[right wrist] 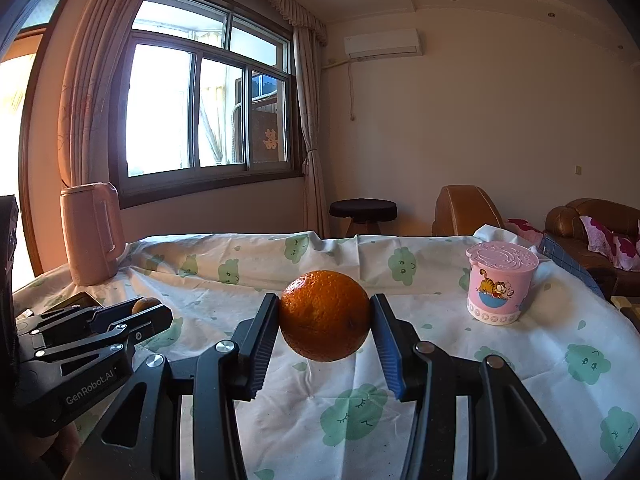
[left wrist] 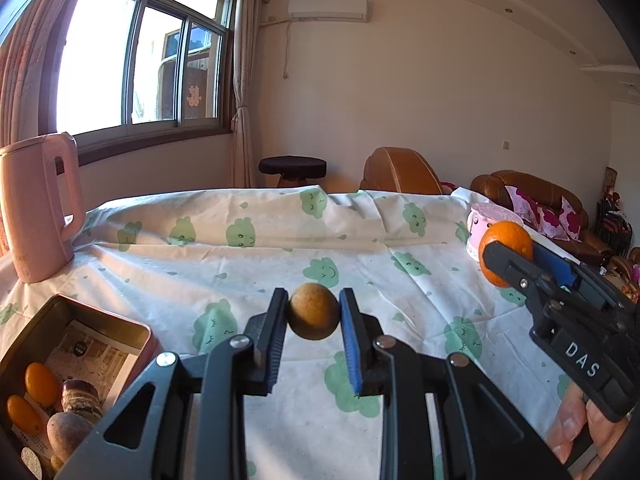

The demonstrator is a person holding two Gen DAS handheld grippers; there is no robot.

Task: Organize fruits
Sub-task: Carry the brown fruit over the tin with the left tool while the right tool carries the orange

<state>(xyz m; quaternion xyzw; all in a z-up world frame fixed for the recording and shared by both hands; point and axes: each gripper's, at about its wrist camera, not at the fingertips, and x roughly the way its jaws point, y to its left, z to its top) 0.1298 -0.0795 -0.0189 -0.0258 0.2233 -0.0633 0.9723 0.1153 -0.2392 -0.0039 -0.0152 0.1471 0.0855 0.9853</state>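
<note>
Sunlit from a large window, the room holds a worktop (left wrist: 280, 264) draped in a white cloth printed with green clouds. We carry one hand-held gripper in each hand, both raised clear of the cloth.

We keep the left hand-held gripper (left wrist: 314, 318) clamped on a small brown round fruit (left wrist: 314, 316), its pads pressing the fruit's two sides at the widest point so it cannot roll out. We keep the right hand-held gripper (right wrist: 325, 320) closed on an orange (right wrist: 324, 315) in the same side-to-side manner (the wider fruit sets the wider jaw gap). Both fruits hang in the air, touching nothing but the pads.

We judge the open tin box (left wrist: 138, 332) at the near left corner to be the likely destination: it already contains two small orange fruits (left wrist: 40, 384), a dark ridged item and a brownish fruit. Room remains toward its far side.

Regarding clearance, the middle of the cloth is bare. A pink kettle (left wrist: 38, 208) stands at the far left, behind the box, and a pink lidded cup (right wrist: 500, 286) stands at the right. The two hand-held grippers sit well apart, so we see free passage leftward for either one toward the box rim.
</note>
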